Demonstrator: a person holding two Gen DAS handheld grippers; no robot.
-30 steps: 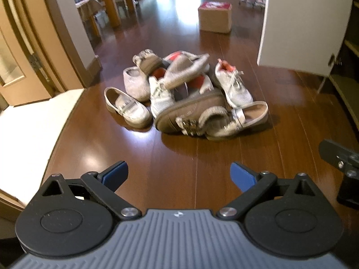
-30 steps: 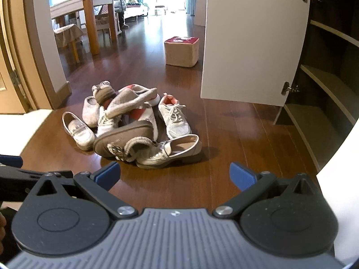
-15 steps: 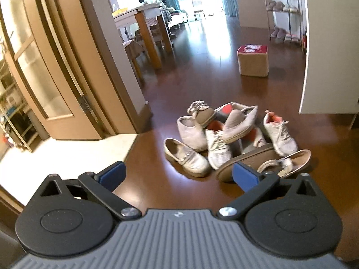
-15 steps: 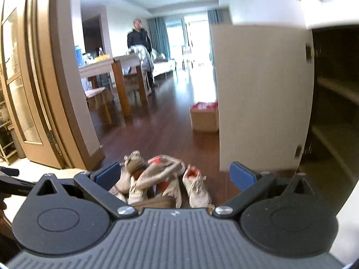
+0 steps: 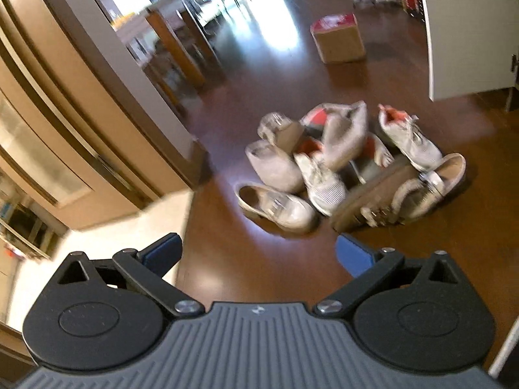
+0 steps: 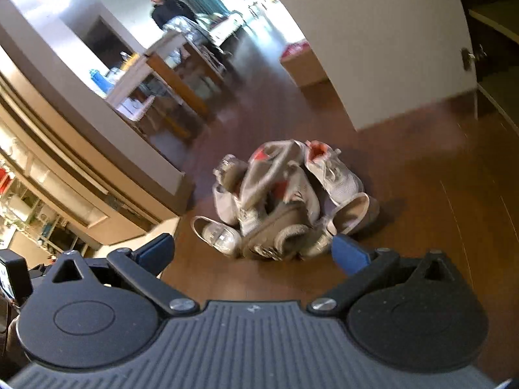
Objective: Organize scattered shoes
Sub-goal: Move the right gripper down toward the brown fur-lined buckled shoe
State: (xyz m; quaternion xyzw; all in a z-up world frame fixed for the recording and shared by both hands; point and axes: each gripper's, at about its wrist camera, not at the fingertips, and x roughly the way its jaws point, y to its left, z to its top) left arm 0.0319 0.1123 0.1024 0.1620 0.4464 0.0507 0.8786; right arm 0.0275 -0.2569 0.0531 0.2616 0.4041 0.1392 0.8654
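Nearest the lens, the left claw stood wide open with nothing between its blue-tipped fingers, hanging above the dark wooden floor. The right claw was spread just as wide and held nothing either; at its left edge a bit of the other tool showed.

A little way ahead of both claws, the pile of shoes lay heaped on the floor, blurred in both views. At its near left a cream flat shoe lay on its own sole, touching the heap. Beside it to the right a brown buckled shoe rested on its side, with a beige open shoe against its far end. Behind those sat a grey slipper and a white laced trainer, and a second white trainer with an orange lining lay at the far right edge of the pile. The rest of the heap was too smeared to tell apart.

To the left stood a wooden door frame above a pale floor strip. To the right an open white cupboard door hung, with dark shelves behind it. Farther off a cardboard box sat on the floor, and beyond it a wooden worktop with a person in dark clothes standing behind.
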